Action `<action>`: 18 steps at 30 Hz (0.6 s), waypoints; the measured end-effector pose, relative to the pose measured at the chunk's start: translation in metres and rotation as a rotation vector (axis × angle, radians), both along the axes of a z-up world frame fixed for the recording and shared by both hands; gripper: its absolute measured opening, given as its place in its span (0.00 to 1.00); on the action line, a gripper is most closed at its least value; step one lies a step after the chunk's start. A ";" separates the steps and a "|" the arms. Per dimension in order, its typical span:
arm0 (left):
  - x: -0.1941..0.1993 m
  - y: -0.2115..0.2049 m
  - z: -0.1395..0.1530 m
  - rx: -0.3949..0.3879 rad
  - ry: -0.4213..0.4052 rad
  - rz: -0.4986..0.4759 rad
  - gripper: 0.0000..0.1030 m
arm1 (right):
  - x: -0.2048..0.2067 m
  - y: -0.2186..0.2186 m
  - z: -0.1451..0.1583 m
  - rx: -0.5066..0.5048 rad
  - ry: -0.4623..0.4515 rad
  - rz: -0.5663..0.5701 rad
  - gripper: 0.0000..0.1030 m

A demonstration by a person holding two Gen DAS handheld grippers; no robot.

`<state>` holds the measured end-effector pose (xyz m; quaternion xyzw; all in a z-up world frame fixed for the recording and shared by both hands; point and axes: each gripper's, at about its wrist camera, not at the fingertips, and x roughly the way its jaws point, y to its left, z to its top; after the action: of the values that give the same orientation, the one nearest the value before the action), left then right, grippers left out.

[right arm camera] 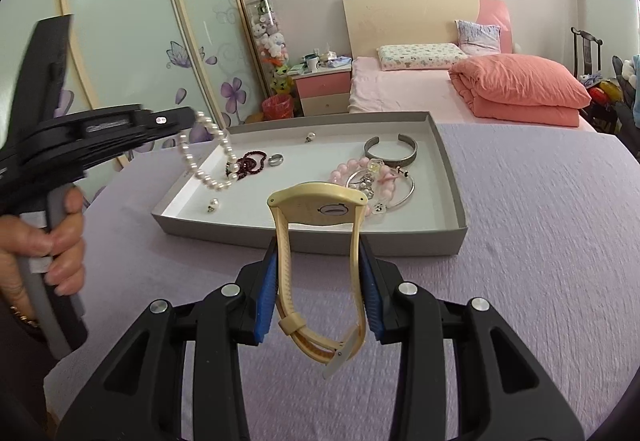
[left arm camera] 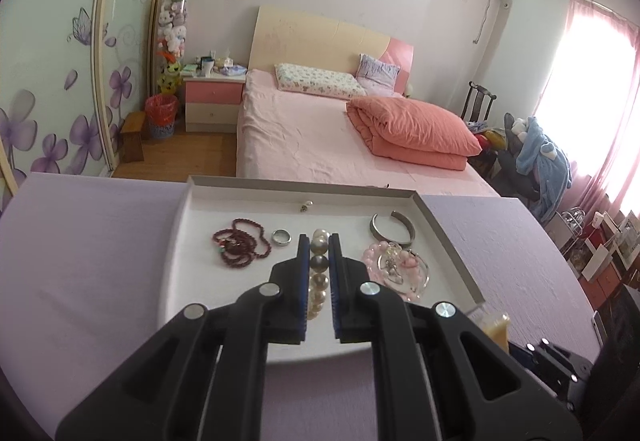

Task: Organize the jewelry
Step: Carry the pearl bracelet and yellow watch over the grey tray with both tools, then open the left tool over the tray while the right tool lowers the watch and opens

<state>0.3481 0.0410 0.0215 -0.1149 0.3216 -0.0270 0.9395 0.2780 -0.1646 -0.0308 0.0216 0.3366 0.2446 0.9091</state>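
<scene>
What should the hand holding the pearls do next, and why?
Probably lower the pearl bracelet onto a bare patch of the tray and open. The left gripper is shut on it, dangling above the tray's left end, where the red beads and ring leave room.

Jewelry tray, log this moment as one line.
left gripper: shut on pearl bracelet | right gripper: shut on yellow watch | tray: other jewelry inside
</scene>
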 end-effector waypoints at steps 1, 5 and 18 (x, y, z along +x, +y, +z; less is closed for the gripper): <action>0.006 -0.001 -0.004 0.000 0.008 0.000 0.09 | 0.001 -0.001 -0.001 0.002 0.001 0.000 0.37; 0.022 -0.007 -0.017 0.004 0.026 0.003 0.09 | 0.005 -0.003 -0.002 0.000 0.002 -0.003 0.37; 0.012 0.017 -0.029 -0.028 0.037 0.074 0.42 | 0.016 0.006 -0.001 -0.033 0.002 -0.009 0.37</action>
<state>0.3604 0.0579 -0.0074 -0.1403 0.3340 0.0054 0.9321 0.2939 -0.1590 -0.0320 0.0082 0.3416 0.2350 0.9100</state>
